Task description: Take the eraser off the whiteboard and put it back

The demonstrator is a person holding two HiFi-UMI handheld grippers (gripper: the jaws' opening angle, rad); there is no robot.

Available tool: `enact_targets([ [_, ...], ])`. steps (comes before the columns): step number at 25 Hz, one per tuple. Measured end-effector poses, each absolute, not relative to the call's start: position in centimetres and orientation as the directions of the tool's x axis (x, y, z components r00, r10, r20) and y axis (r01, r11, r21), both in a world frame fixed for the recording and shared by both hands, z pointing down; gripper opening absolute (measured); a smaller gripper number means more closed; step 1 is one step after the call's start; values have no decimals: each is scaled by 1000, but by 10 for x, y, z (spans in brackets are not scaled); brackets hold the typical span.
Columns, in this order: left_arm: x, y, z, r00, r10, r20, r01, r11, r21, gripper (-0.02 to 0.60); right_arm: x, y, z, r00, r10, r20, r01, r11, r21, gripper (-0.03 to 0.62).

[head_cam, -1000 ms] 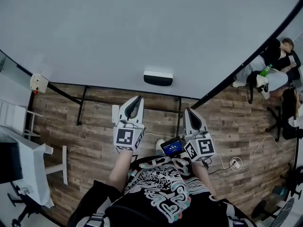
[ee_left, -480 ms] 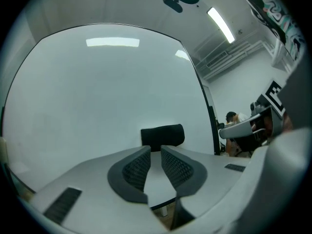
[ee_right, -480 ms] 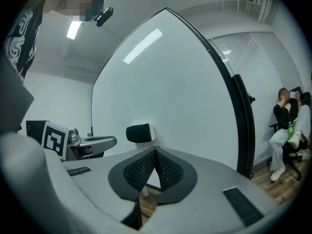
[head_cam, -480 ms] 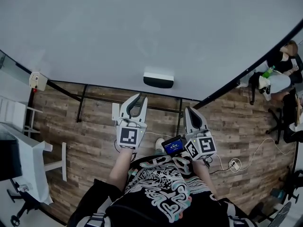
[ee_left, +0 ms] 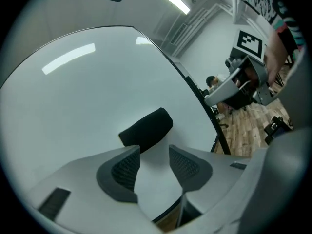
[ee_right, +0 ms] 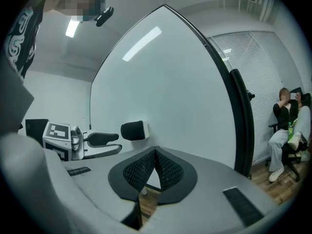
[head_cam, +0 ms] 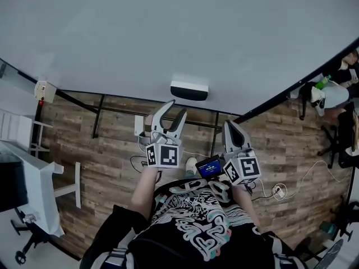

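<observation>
eraser (head_cam: 189,91) on the whiteboard (head_cam: 168,32), untouched
board's top edge cut off; left gripper (head_cam: 175,109) just below the centred eraser, jaws just opening, empty; right gripper (head_cam: 230,125) lower right, jaws together.

Whiteboard (head_cam: 168,32): large, upright, plain white face with a black edge. One black-and-white eraser (head_cam: 189,90) is stuck to the face, close to the lower edge.

Floor (head_cam: 106,156): wood-pattern planks. The board's black stand (head_cam: 98,119) rests on it. A white cable (head_cam: 305,175) and a socket block (head_cam: 279,193) lie on the planks at right. A white table (head_cam: 39,189) stands at left.
</observation>
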State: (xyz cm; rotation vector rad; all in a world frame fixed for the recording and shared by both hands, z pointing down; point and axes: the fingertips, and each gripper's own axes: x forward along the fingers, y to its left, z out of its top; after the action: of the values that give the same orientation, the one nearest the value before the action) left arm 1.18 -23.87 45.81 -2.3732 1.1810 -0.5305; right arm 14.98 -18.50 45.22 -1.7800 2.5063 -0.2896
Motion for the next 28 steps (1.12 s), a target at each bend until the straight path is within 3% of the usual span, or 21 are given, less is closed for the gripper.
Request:
enact_targets([
  [6, 12, -247, 459, 529, -837, 142, -590, -483, -647, 201, 158, -190, 455, -329, -942, 70, -932, 311, -186, 26],
  [10, 13, -252, 455, 498, -860, 110, -559, -415, -718, 292, 158, -195, 456, -338, -938, 69, -928, 320, -190, 26],
  [16, 12, -263, 458, 438, -893, 108, -452, -322, -832, 376, 158, -202, 456, -358, -932, 64, -918, 339, -207, 26],
  [28, 16, -279, 456, 369, -928, 61, -282, -174, -943, 416, 166, -218, 454, -381, -924, 32, -894, 360, -266, 26],
])
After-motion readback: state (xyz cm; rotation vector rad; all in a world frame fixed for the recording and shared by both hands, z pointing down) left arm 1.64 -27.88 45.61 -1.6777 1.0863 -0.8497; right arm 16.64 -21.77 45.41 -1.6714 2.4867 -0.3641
